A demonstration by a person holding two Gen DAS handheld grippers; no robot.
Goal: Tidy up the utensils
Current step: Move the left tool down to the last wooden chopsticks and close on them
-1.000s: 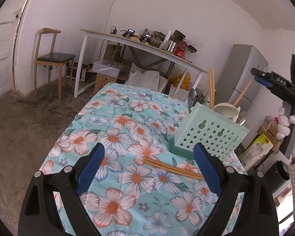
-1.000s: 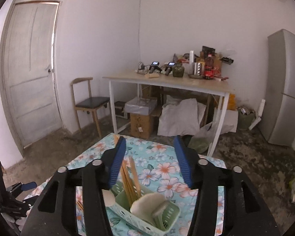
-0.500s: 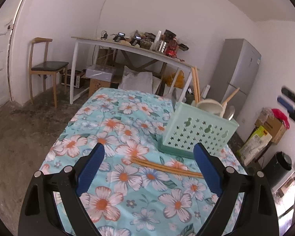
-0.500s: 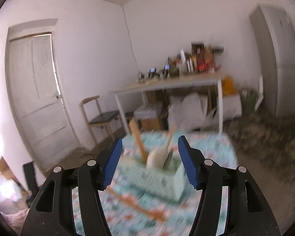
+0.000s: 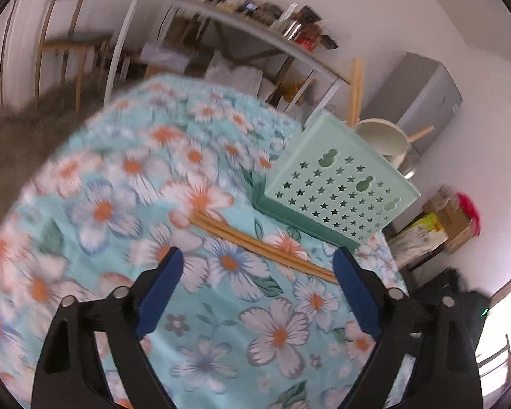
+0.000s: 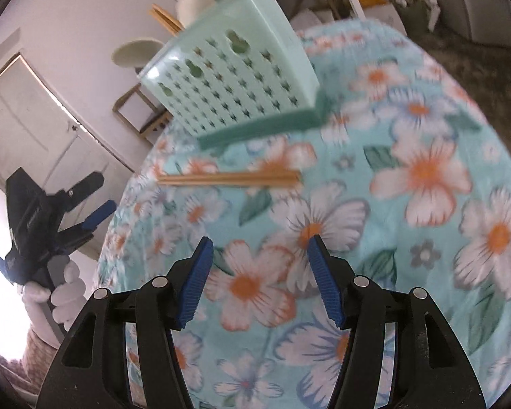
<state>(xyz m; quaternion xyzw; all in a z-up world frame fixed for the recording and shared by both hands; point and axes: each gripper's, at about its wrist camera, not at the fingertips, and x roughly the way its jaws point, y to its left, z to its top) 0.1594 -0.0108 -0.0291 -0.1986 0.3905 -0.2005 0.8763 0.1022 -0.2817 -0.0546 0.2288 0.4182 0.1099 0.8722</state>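
Left wrist view
Left gripper (image 5: 255,266): tilted down over the floral tablecloth (image 5: 119,177); jaws wide, just narrowed, nothing held.
Chopsticks (image 5: 262,247): flat before the green utensil basket (image 5: 337,187).

Right wrist view
Right gripper (image 6: 260,259): angled down; jaws half-open, empty.
Gloved hand (image 6: 63,293): seen gripping the left gripper's handle.

A pair of chopsticks (image 5: 262,246) is seen lying on the floral tablecloth (image 5: 119,184) beside the green basket (image 5: 337,187)

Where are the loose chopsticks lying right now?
The loose chopsticks lie flat on the floral tablecloth, just in front of the green utensil basket, apart from its base; both wrist views show them, untouched by either gripper.
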